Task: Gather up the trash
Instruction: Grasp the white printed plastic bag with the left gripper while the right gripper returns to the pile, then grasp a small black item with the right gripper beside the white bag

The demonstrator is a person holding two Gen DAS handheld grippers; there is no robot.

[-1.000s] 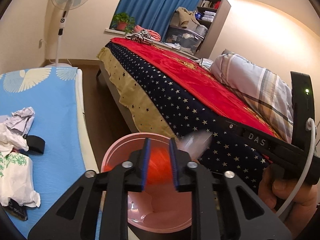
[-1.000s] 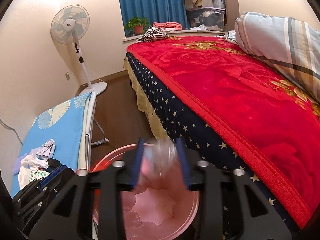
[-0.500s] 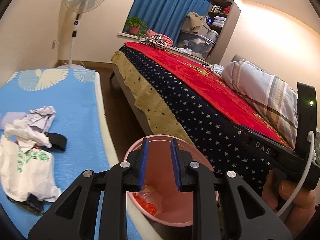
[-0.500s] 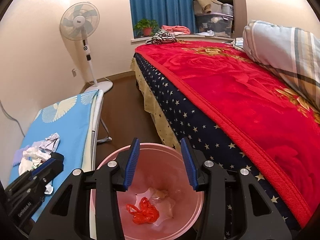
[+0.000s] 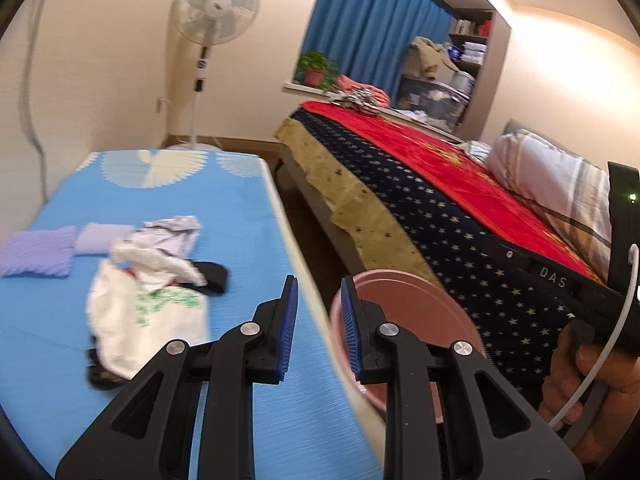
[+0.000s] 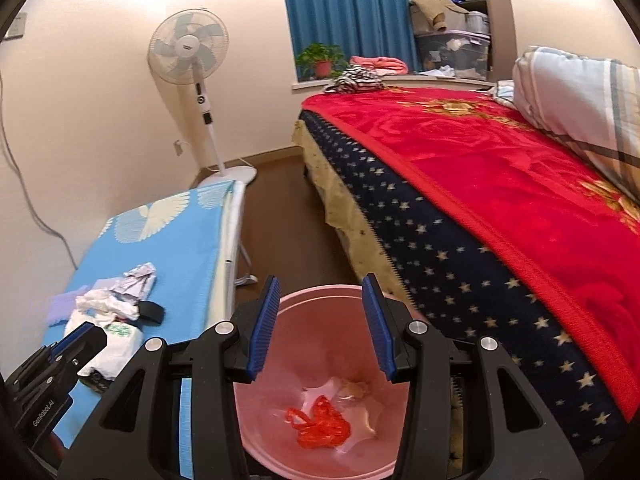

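My right gripper [image 6: 322, 320] hangs open and empty over the pink bin [image 6: 316, 291], where a red plastic bag [image 6: 320, 428] lies on clear wrapping. My left gripper [image 5: 318, 320] is open with nothing between its blue pads, above the edge of the blue table [image 5: 240, 208], with the bin [image 5: 400, 276] just to its right. On the table lies a trash pile: a white bag with green print [image 5: 148, 308], crumpled paper [image 5: 172, 232] and a black piece [image 5: 214, 276]. The right wrist view shows the same pile [image 6: 116, 304] with the left gripper [image 6: 86, 334] beside it.
Two purple cloths [image 5: 40, 256] lie at the table's left. A bed with a red and star-patterned cover [image 6: 480, 184] stands to the right of the bin, across a narrow strip of floor. A standing fan [image 6: 188, 48] is at the far wall. A hand [image 5: 580, 368] holds the right gripper's handle.
The orange bag left my left gripper and the clear wrapper my right; both now lie in the bin. My left gripper has swung left toward the table's trash pile.
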